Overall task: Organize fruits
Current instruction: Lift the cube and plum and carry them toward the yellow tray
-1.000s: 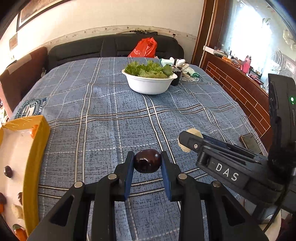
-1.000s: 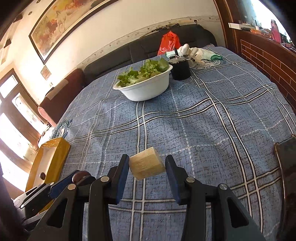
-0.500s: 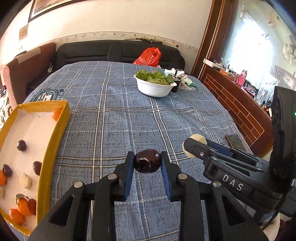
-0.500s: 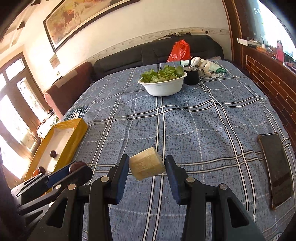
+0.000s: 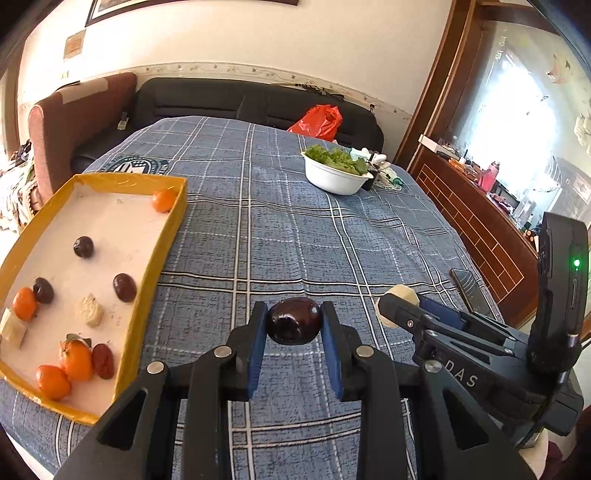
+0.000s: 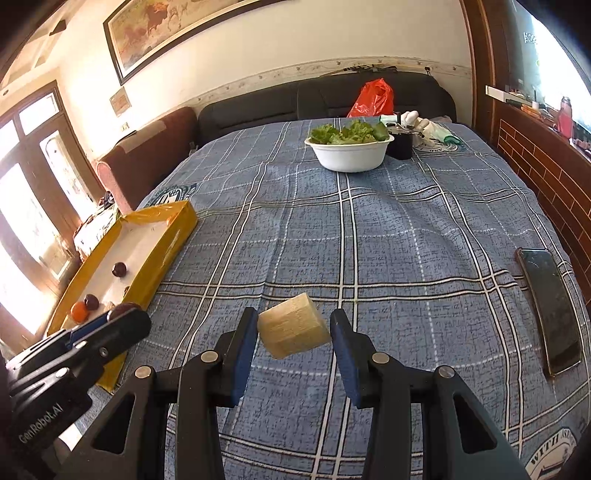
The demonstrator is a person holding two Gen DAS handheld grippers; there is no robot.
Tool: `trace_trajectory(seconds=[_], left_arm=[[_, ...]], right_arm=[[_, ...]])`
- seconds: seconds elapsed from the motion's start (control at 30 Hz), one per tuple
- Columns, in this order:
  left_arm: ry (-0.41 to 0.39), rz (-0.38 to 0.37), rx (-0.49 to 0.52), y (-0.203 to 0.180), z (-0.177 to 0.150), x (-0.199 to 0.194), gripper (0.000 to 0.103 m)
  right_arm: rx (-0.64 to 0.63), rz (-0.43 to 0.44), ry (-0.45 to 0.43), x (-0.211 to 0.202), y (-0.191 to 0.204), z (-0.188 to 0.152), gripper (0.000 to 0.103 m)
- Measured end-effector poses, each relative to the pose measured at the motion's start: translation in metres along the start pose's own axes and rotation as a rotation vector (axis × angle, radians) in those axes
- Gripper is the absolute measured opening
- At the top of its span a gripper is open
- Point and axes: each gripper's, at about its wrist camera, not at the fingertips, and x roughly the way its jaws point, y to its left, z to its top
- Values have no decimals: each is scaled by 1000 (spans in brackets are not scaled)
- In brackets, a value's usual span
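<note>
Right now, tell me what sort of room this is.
Most likely a home living or dining room: a black sofa along the wall, a framed painting above it, and a table under a blue plaid cloth bearing a bowl of greens.

cloth (image 6: 388, 258): open | obstacles: tray (image 5: 168, 251) wall left, seemingly phone (image 6: 550, 310) right

tray (image 5: 168, 242) left edge of frame, on tabletop (image 5: 295, 236) | fruits (image 5: 75, 360) in tray | bowl (image 5: 334, 177) upper centre, far side | phone (image 6: 550, 314) right edge | bag (image 5: 317, 122) behind bowl, on sofa (image 5: 236, 99)
</note>
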Motion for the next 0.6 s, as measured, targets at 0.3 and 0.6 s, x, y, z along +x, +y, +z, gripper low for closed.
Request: trace_trajectory(seconds=[0.3,0.6], left_arm=[[4,71,-15,16,-12,-10,27],[21,120,-38,28,-18,-15,27]], right_arm=[[-25,23,2,-8,17,-13,45],[-19,72,6,-16,29,-23,45]])
